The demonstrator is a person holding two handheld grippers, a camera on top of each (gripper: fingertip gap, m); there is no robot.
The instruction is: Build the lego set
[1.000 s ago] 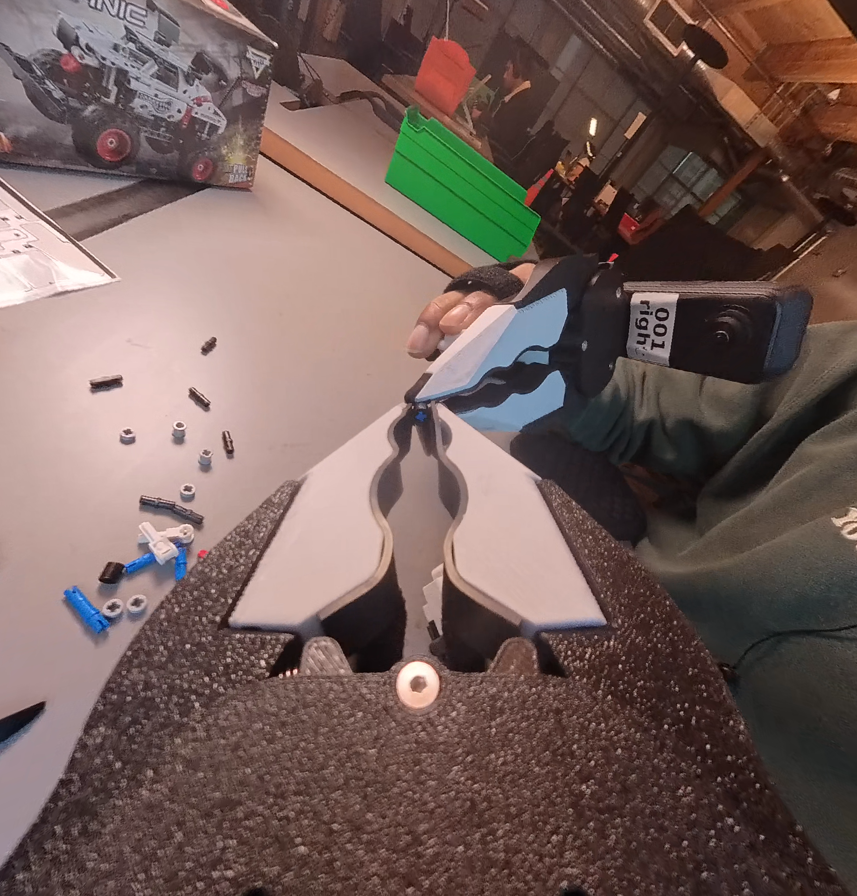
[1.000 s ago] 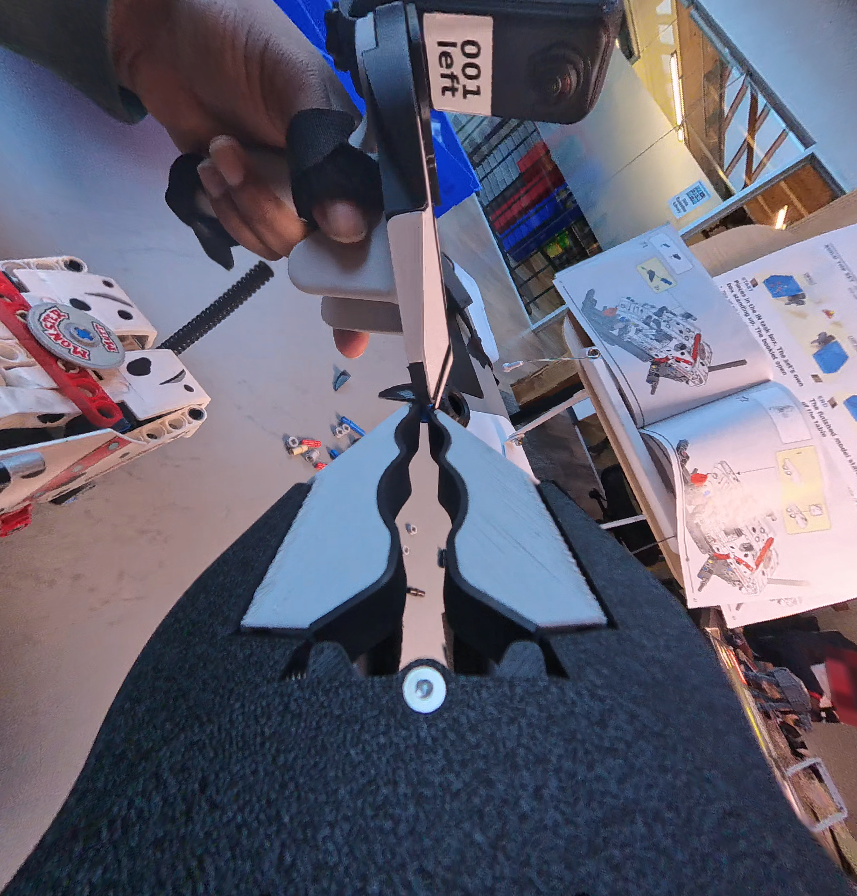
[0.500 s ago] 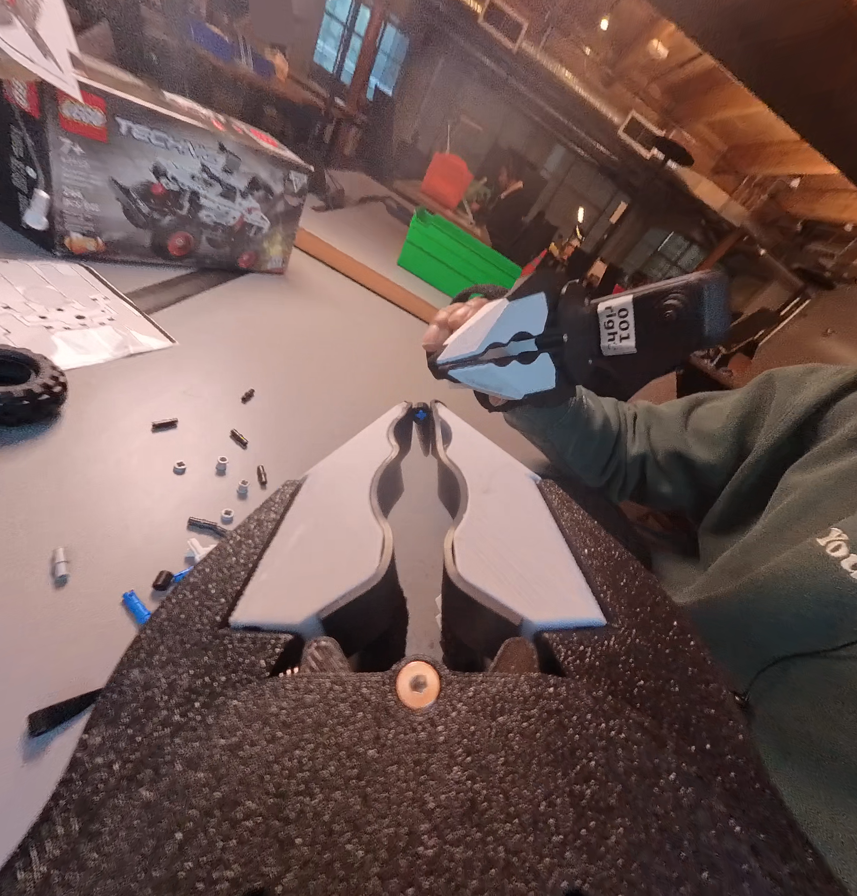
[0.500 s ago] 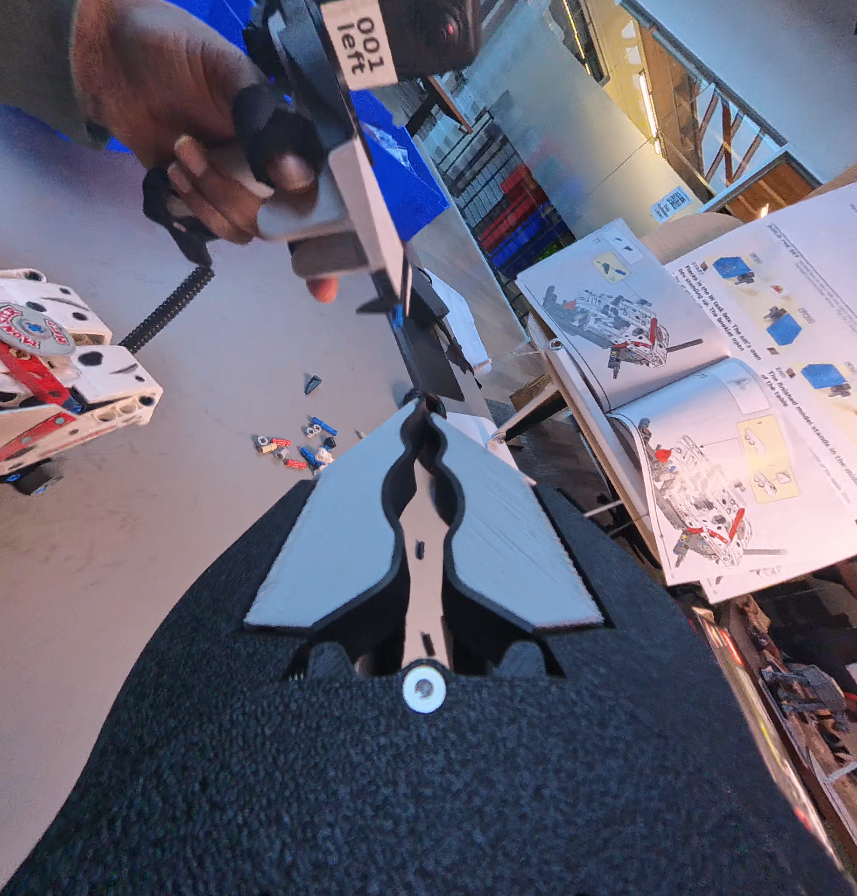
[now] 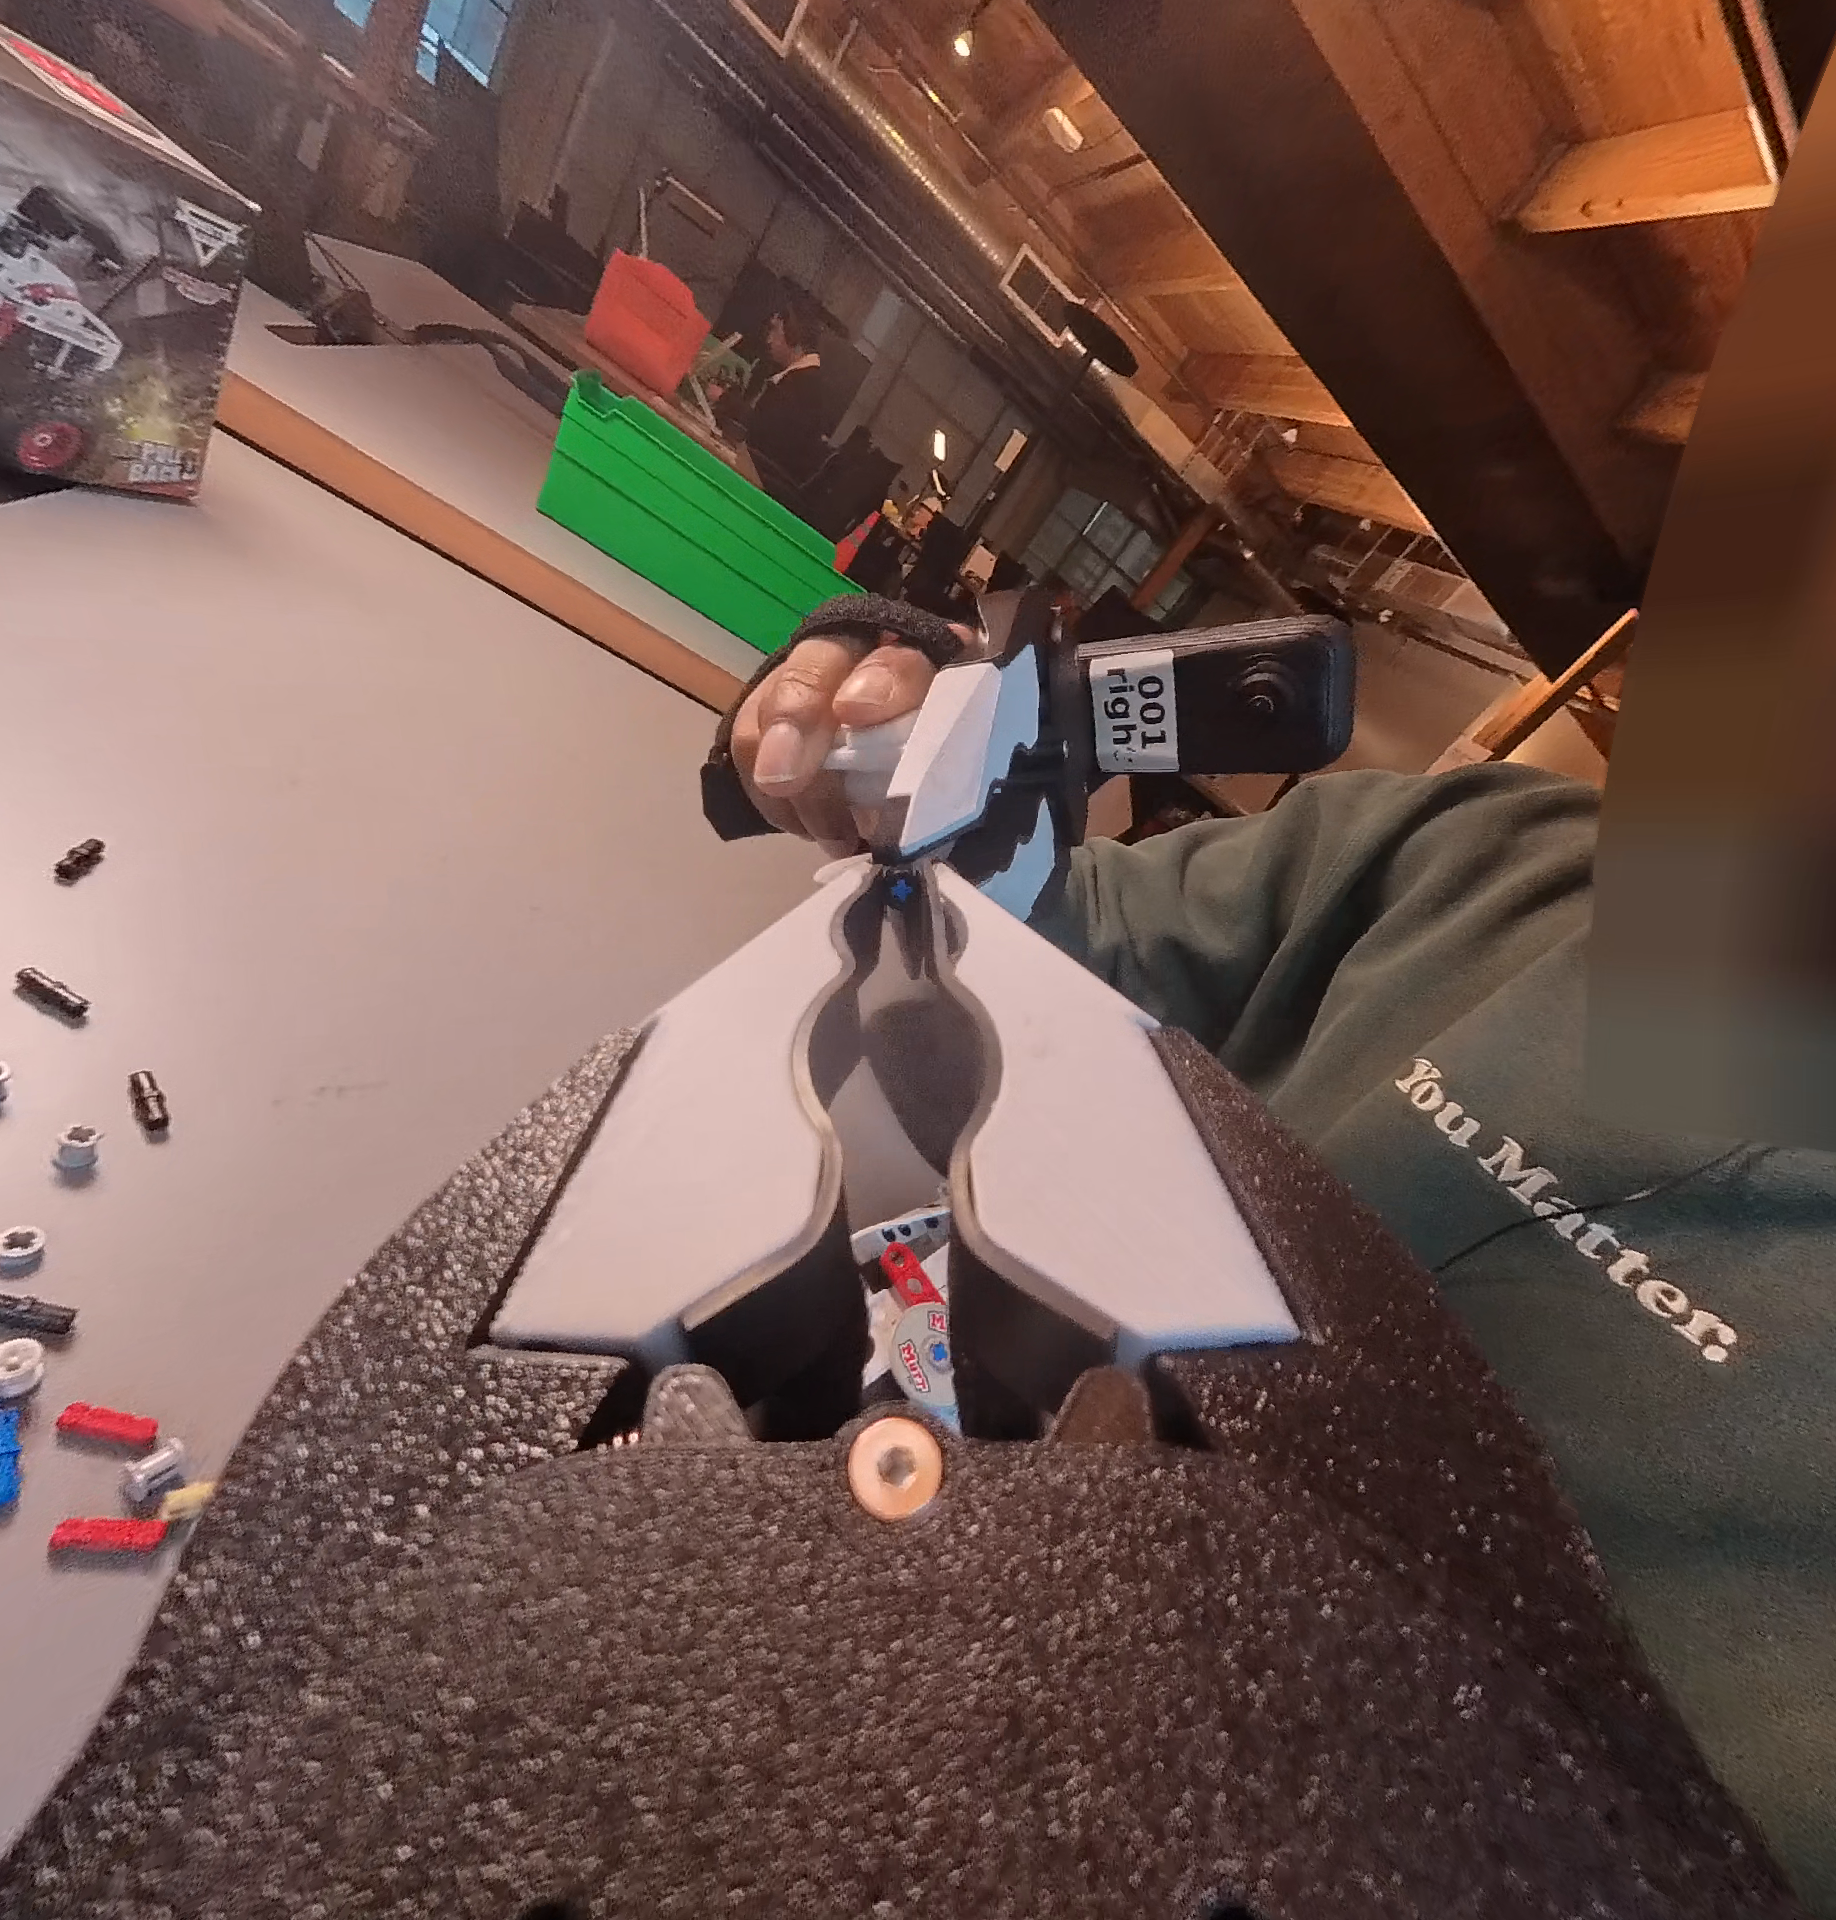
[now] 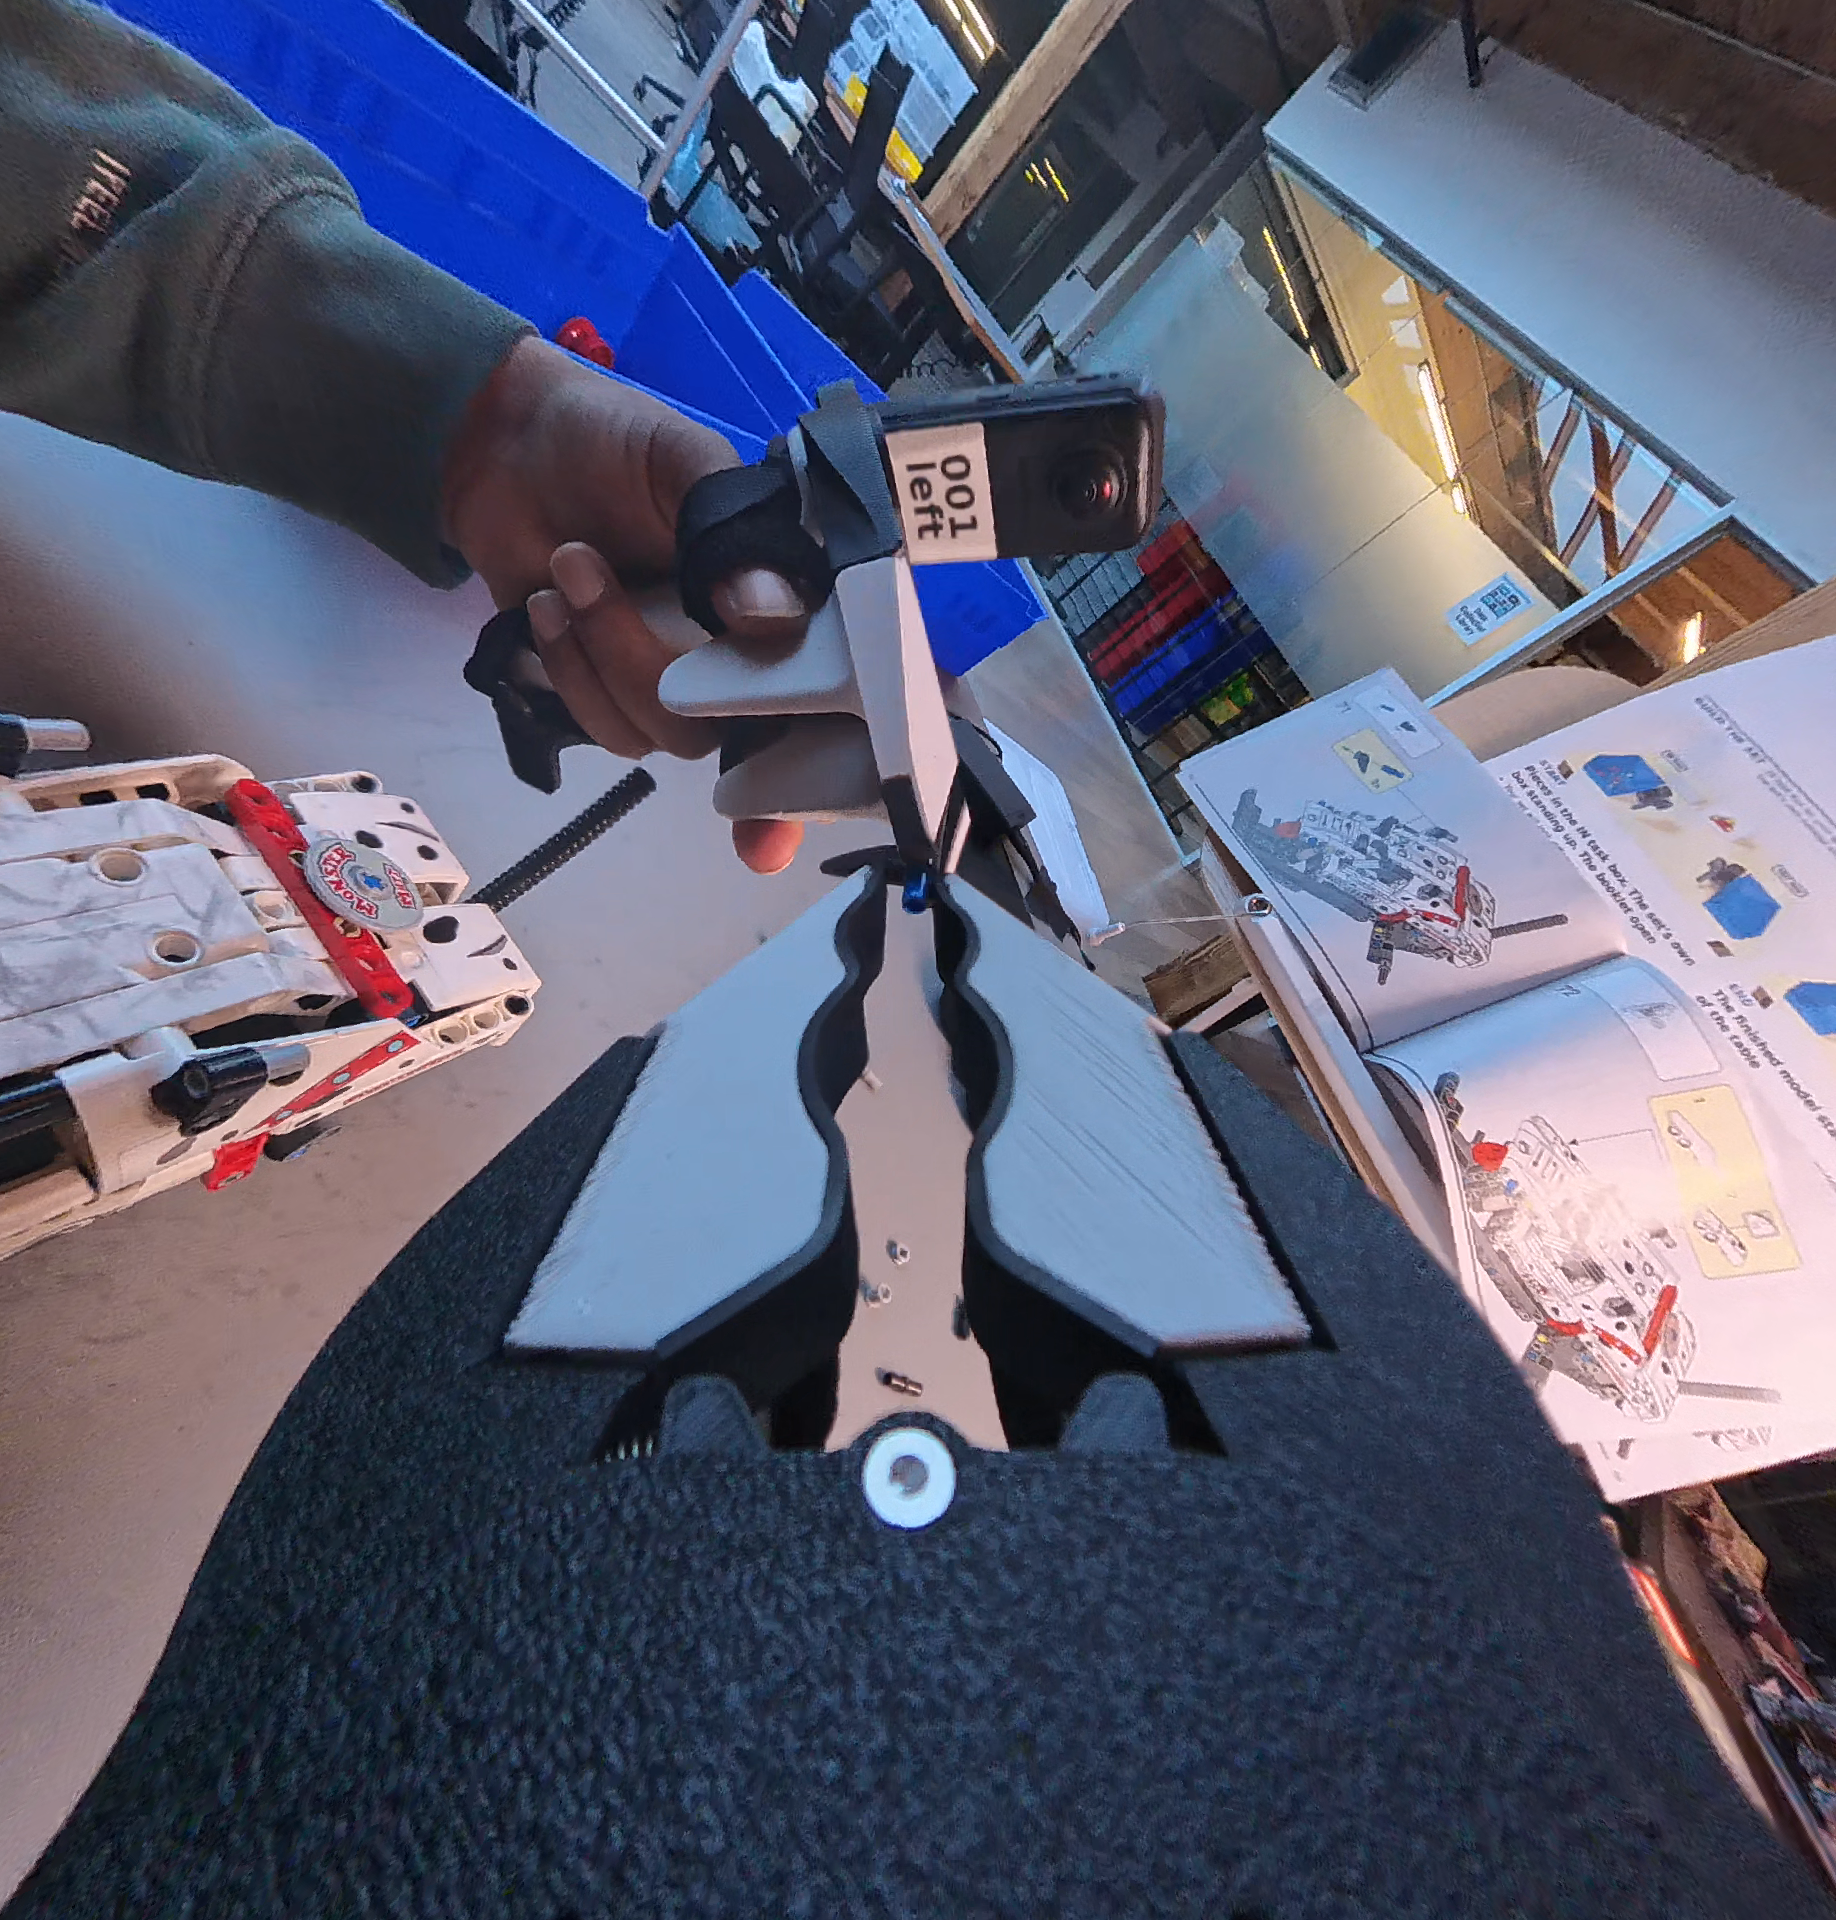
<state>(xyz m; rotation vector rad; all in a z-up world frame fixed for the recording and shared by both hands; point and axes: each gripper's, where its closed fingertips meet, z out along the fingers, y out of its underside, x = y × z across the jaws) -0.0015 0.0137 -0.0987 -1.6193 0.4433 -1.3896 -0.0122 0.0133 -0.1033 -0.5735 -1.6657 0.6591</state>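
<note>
**Two grippers meet tip to tip over one tiny blue pin**

Seen from the left wrist view, the left gripper point(image 5: 898, 896) has its jaws pinched narrow on a small blue pin point(image 5: 900, 890) held up in the air above the desk point(image 5: 374, 748), and the right gripper point(image 5: 919, 847) comes down to touch the same spot. Loose parts point(image 5: 72, 1299) lie scattered at the desk's left edge. The pin looks hard, light and slick, so I'd judge it could flick out if squeezed off-centre; taking it square across its middle seems safest.

From the right wrist view, the right gripper point(image 6: 909, 891) has its jaws nearly together at the pin point(image 6: 914, 894), though whether they truly grip it I cannot tell. The left gripper point(image 6: 919, 847) hangs just above, in a hand point(image 6: 602, 582). The half-built truck point(image 6: 197, 966) lies on the desk to the left, well apart from the pin, and the open instruction booklet point(image 6: 1516, 1039) stands to the right. The truck looks stiff but would likely shed pieces if grabbed by its trim; its beams seem the better hold.
</note>
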